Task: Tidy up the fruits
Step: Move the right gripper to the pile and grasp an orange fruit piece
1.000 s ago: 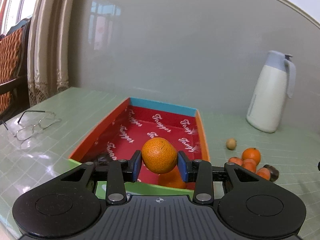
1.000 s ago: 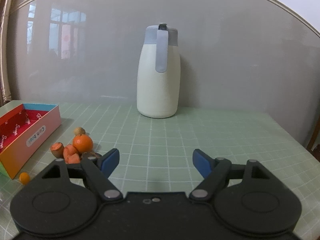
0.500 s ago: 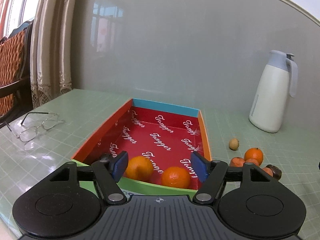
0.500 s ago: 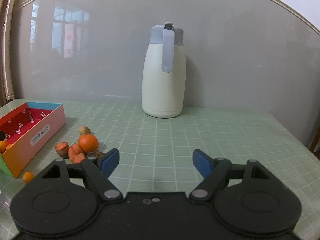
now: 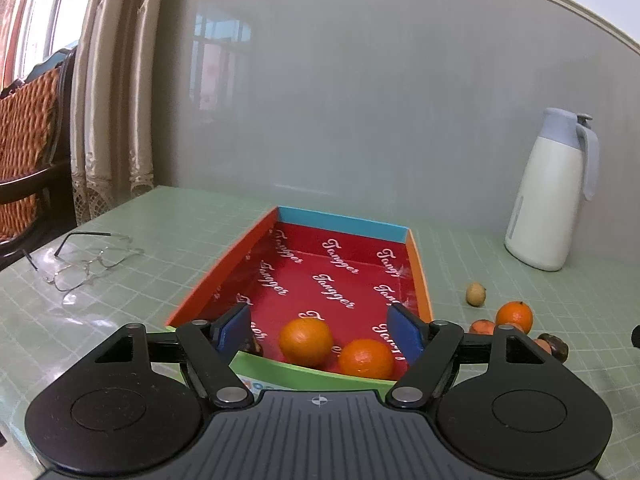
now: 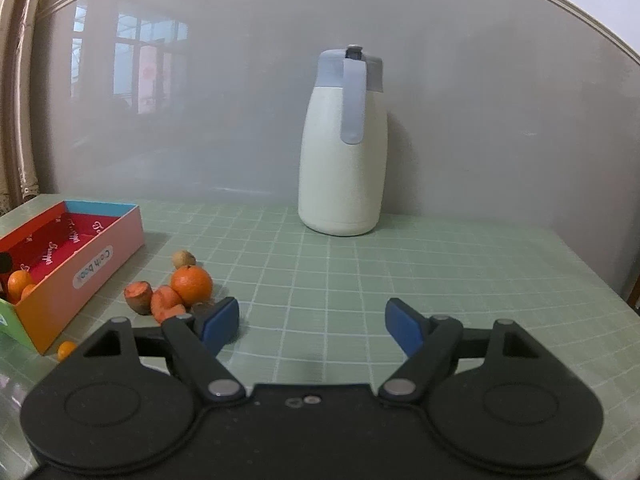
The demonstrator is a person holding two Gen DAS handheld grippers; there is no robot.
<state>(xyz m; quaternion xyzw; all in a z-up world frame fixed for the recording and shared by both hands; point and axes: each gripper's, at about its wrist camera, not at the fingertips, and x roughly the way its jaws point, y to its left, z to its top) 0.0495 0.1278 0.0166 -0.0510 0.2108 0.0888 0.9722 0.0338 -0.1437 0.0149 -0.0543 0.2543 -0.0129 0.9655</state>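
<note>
The left tool [image 5: 320,330] is opening, nothing gripped, above two oranges [image 5: 306,342] in the box [image 5: 342,226]. The right tool [image 6: 312,324], wide and empty, sits nearer the loose orange [image 6: 191,284], far-left of it.

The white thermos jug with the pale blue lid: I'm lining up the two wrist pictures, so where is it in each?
Left wrist view: the white thermos jug with the pale blue lid stands at the far right, against the wall.
Right wrist view: the jug stands just right of centre, handle facing the camera.
Shared landmark: the red-lined cardboard box, left of the jug in both.
</note>
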